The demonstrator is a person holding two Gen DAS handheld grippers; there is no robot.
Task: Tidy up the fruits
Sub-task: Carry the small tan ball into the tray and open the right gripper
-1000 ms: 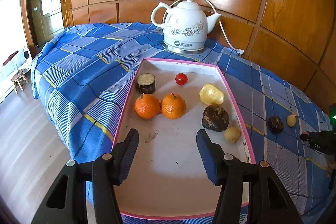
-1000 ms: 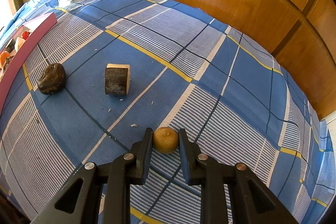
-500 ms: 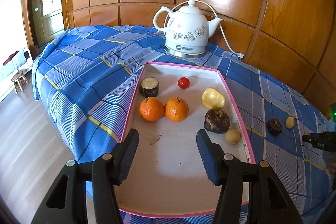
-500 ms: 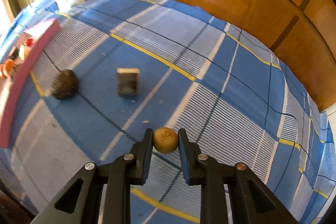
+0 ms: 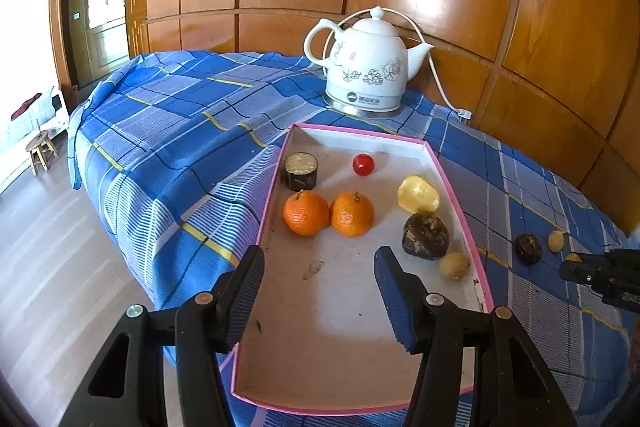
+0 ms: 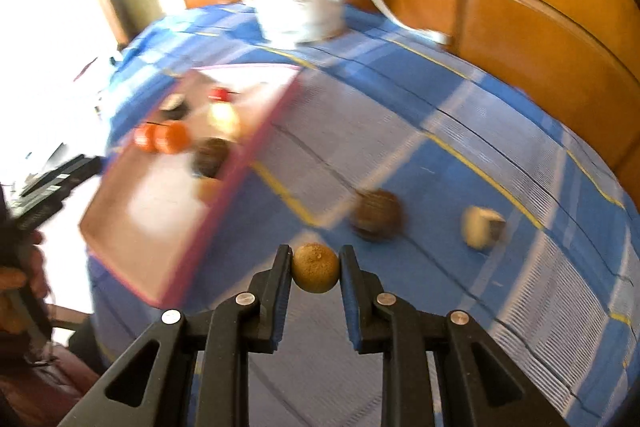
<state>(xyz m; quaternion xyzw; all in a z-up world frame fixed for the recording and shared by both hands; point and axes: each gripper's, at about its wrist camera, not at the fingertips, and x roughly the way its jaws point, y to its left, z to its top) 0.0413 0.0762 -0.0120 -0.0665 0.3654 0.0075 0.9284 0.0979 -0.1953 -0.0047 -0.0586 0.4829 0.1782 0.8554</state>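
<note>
White kettle [image 5: 366, 75] on checked cloth [image 5: 180, 131]

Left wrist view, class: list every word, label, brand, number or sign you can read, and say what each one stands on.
No text can be read in full.
Kettle: a dark oval logo with small white characters on the band near its base, too small to read.
Tray: a faint line of print along the far inner wall, too small to read.
Right wrist view: too blurred for any text.
</note>
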